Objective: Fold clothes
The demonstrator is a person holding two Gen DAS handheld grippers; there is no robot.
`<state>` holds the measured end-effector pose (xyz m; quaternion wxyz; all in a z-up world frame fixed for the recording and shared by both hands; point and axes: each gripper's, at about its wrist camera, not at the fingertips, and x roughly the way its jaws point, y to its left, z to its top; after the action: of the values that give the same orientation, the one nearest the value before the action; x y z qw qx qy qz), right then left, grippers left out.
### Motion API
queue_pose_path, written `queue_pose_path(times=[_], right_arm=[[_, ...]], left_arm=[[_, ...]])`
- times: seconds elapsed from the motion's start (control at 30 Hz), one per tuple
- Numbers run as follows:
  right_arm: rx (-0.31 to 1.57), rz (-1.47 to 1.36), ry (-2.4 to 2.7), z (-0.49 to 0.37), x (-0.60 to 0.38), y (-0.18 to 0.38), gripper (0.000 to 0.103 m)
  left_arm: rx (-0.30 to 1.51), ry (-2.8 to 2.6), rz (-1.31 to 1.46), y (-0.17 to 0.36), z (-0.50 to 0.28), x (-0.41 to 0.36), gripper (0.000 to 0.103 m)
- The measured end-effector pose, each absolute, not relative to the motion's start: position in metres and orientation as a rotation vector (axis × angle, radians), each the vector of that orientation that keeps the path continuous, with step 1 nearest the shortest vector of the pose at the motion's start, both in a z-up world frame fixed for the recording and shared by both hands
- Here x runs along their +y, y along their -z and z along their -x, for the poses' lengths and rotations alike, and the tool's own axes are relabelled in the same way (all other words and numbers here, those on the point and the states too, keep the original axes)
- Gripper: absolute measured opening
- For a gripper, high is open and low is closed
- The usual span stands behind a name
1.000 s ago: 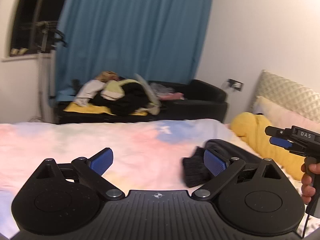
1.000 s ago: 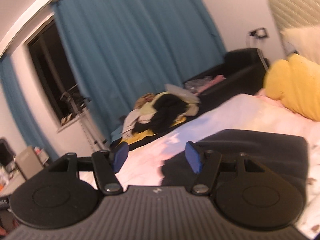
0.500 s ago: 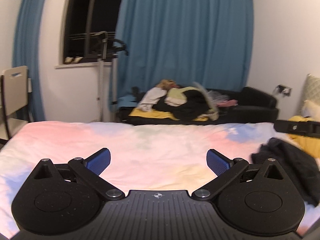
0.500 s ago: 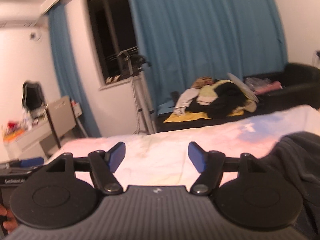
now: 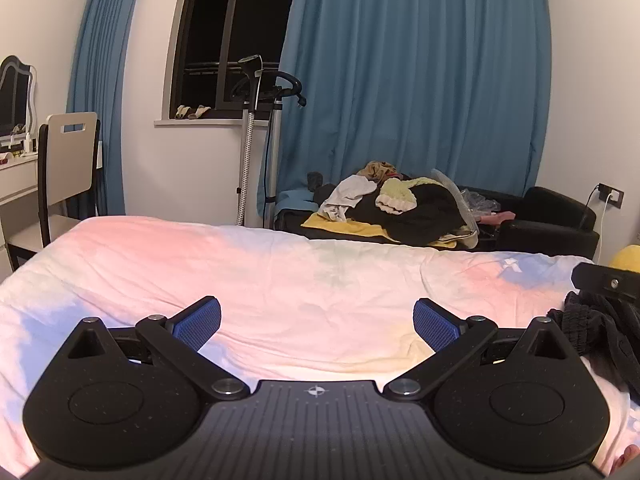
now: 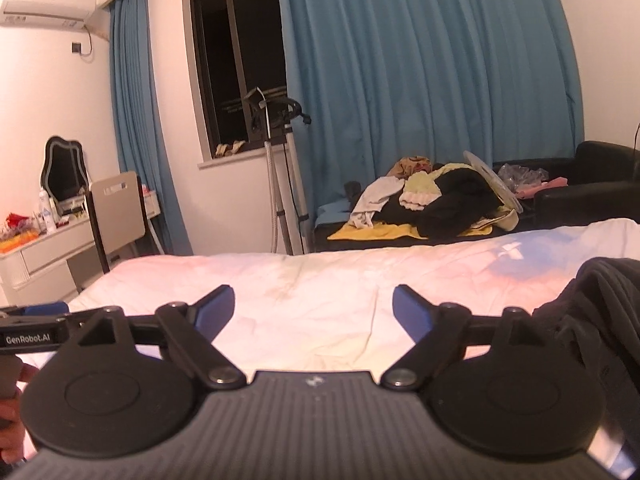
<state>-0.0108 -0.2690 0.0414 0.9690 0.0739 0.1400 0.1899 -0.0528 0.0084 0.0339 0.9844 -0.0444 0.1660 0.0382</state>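
A dark garment (image 5: 596, 332) lies rumpled on the pastel bed cover (image 5: 304, 280) at the right edge of the left wrist view; the right wrist view shows the same dark garment (image 6: 600, 308) at its right side. My left gripper (image 5: 316, 322) stands open above bare cover, with nothing between its blue pads. My right gripper (image 6: 314, 306) has its jaws opening wide, also with only bed cover behind them. Each gripper sits left of the garment, apart from it. A pile of mixed clothes (image 5: 400, 208) rests on a black sofa (image 5: 548, 216) beyond the bed.
A blue curtain (image 5: 420, 80) and a dark window (image 5: 228, 32) fill the far wall. A garment steamer stand (image 5: 256, 128) rises by the bed's far edge. A chair (image 5: 64, 168) and a white dressing table (image 6: 44, 248) stand left. A person's hand (image 6: 12, 416) shows at lower left.
Both views have swung left, from the headboard end and yellow pillow toward the window and chair. The dark garment slid to the right edge. The right gripper's jaws spread wider.
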Motion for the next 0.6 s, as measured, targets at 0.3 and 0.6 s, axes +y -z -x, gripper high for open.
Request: queue_pose_path(times=[0.3,0.6], right_arm=[[0.291,-0.130,-0.332,0.013,-0.273,-0.024,0.103],[0.281,-0.079,-0.347,0.007,-0.267,-0.015,0.103]], left_arm=[[0.333,-0.137,0.067,-0.022,0.054,0.009,0.103],[0.349,-0.151,0.063,-0.012,0.044,0.009,0.103]])
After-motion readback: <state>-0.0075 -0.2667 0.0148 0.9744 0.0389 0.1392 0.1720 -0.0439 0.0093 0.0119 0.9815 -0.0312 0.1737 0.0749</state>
